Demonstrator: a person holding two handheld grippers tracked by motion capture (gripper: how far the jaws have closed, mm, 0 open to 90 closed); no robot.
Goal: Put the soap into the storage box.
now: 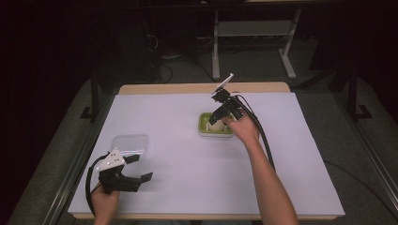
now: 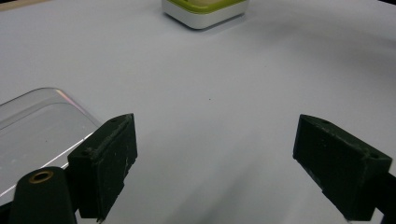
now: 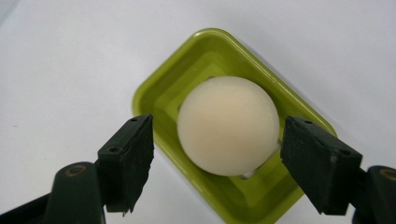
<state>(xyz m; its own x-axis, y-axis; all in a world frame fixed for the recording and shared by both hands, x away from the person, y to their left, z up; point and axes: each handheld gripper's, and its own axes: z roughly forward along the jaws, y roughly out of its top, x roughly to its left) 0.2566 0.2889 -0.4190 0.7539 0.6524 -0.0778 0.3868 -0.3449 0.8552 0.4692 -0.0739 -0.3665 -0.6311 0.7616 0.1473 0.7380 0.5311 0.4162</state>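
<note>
Left gripper sits low at the near left of the white surface, fingers wide apart and holding nothing. Just beyond it lies a clear plastic lid. Farther off, right of centre, the right gripper hangs over a green tray; its fingers stand apart on either side of a cream ball resting in the tray, the right finger close against it.

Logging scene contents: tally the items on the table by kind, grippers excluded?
Green tray: 1
Cream ball: 1, sitting in the tray
Clear lid: 1, near the left gripper
Total: 3
The right gripper is open around the ball.
</note>
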